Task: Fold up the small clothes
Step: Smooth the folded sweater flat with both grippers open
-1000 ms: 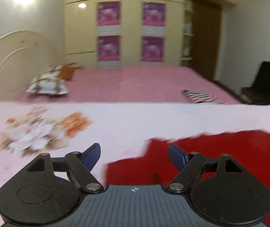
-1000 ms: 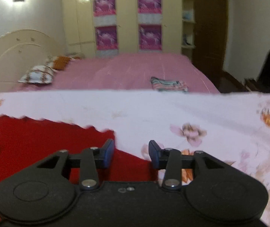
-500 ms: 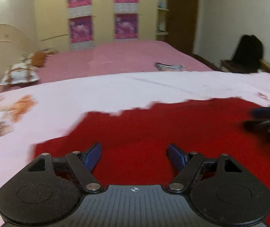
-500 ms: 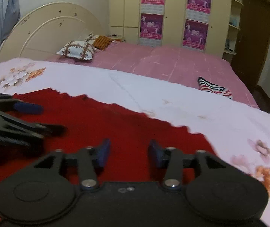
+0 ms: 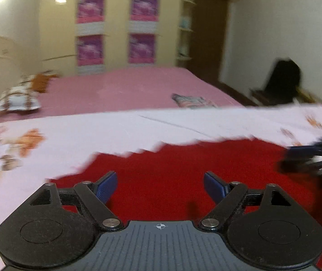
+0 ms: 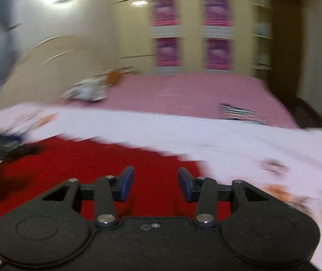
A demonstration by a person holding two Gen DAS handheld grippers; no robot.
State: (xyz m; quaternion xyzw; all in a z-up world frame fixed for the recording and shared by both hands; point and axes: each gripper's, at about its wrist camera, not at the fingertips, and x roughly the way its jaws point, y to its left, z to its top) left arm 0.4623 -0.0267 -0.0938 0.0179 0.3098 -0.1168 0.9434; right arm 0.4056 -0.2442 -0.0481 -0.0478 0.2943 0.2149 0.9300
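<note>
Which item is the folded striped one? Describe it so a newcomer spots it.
Start at the pink bed before the wardrobe. Near its right edge, beyond the floral sheet, lies the small striped bundle. It is the only striped thing; the red cloth nearer is plain.

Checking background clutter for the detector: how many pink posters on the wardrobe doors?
4, in a two-by-two grid: upper left poster, upper right poster, lower left poster, lower right poster. None looks hidden.

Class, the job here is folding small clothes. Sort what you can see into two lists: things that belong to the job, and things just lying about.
Part of the job:
- red cloth
- left gripper, open
- right gripper, open, nothing between its jaws

Just lying about:
- striped folded cloth
- patterned pillow
- black bag
- floral sheet
</note>
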